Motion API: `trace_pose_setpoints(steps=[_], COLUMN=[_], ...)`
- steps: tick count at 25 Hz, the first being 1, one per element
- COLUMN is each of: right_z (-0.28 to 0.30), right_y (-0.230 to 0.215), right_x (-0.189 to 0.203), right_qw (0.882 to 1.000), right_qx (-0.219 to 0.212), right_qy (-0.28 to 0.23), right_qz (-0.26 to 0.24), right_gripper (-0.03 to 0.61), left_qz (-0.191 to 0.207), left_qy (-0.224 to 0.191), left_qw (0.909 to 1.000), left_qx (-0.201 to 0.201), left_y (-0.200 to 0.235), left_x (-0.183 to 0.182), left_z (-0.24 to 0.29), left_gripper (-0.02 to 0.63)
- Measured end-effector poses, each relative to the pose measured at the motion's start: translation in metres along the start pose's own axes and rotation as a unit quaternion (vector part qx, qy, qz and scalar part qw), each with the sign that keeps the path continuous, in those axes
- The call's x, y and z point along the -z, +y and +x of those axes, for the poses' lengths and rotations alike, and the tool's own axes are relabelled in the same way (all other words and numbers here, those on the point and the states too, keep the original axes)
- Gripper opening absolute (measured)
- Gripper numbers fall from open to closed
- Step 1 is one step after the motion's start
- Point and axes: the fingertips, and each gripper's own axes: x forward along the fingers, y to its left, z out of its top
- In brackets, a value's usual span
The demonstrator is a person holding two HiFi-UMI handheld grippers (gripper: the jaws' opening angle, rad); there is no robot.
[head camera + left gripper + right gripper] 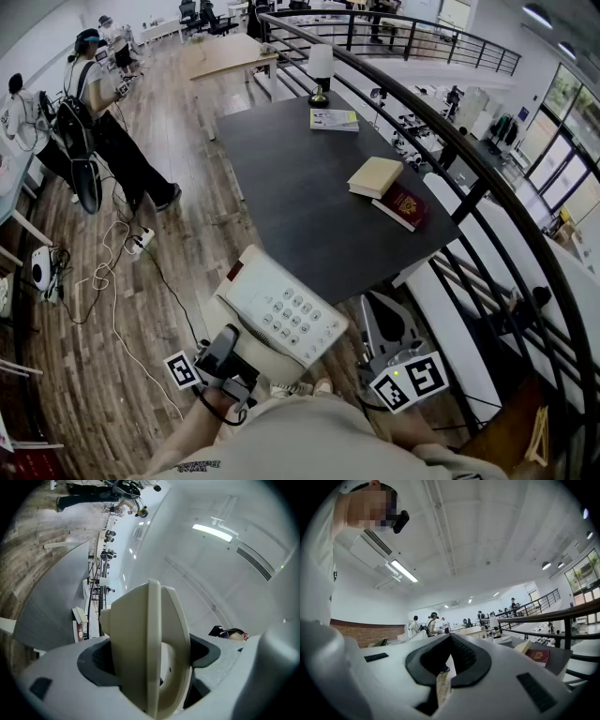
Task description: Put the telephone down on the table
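Note:
The cream telephone (281, 314) with grey keys hangs in the air just off the near corner of the dark table (291, 178). My left gripper (234, 344) is shut on its near left end from below. In the left gripper view the telephone (150, 634) stands edge-on between the two dark pads, which press on both of its sides. My right gripper (380, 326) hovers beside the telephone's right end, apart from it. In its own view the right gripper (450, 641) shows its pads meeting at the tips with nothing between them.
On the table lie a tan book (375, 176), a red booklet (403, 205), a leaflet (334, 119) and a lamp (321, 70). A black railing (450, 131) runs along the table's right side. People (94, 112) and floor cables (112, 272) are at the left.

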Motion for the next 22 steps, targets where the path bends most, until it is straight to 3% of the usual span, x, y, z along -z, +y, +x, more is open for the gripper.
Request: trace_pose_setpoints(steps=[22], right_z=[-0.029], right_y=[-0.046], right_x=[-0.011], right_qw=[1.0], right_qx=[0.017], right_qy=[-0.011], right_qz=[-0.002], right_gripper=[0.002], left_qz=[-0.013], left_qy=[0.036], left_qw=[0.9992], left_qx=[-0.011], left_y=[0.019], left_x=[0.053], left_z=[0.039], left_gripper=[0.432])
